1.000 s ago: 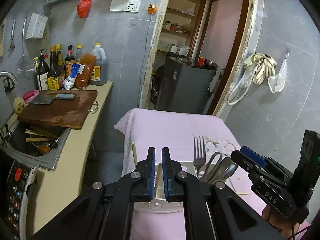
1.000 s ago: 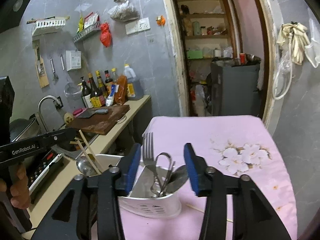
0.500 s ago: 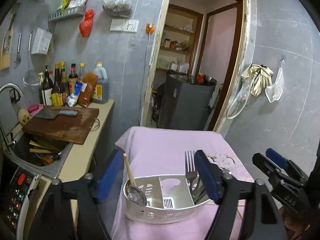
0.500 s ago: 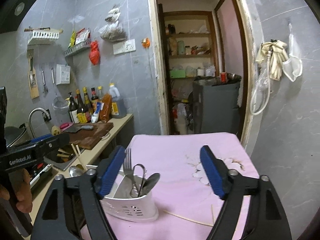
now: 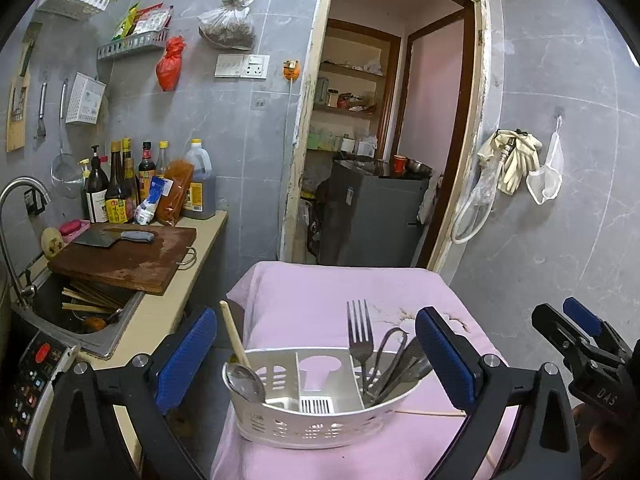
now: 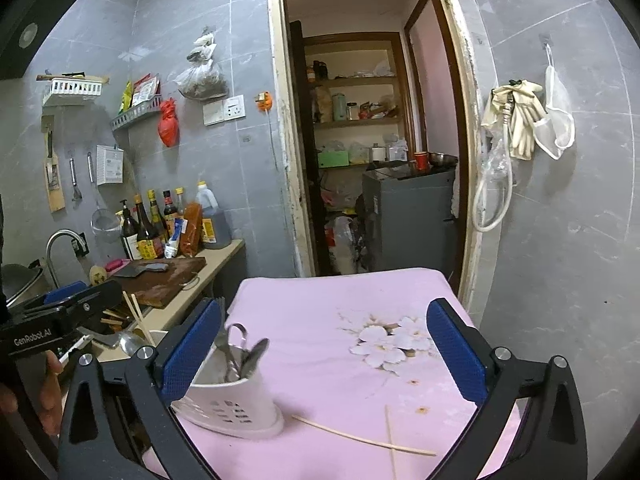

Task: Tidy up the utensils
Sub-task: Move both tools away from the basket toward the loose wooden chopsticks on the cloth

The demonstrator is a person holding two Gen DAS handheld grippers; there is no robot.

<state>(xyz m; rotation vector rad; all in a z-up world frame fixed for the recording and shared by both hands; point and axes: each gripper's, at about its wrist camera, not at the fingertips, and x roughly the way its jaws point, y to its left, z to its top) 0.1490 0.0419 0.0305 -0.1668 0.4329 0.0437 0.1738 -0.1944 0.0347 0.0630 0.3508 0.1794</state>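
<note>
A white slotted utensil caddy (image 5: 320,420) stands on the pink-clothed table (image 5: 320,292). Its right compartment holds a fork (image 5: 359,332) and other metal utensils (image 5: 394,364); its left holds a spoon (image 5: 245,376) and a chopstick (image 5: 235,338). My left gripper (image 5: 316,364) is open and empty, held back above the caddy. My right gripper (image 6: 324,352) is open and empty, with the caddy (image 6: 228,404) at its left finger. Two loose chopsticks (image 6: 364,438) lie crossed on the cloth in front of it.
A counter (image 5: 168,312) to the left carries a wooden board with a cleaver (image 5: 116,238), bottles (image 5: 120,188) and a sink with chopsticks (image 5: 80,304). A doorway (image 5: 380,160) opens beyond the table. A grey wall stands close on the right.
My left gripper went from shut to wide open and pulled back from the caddy. My right gripper opened wider and drew back to the right, showing the loose chopsticks.
</note>
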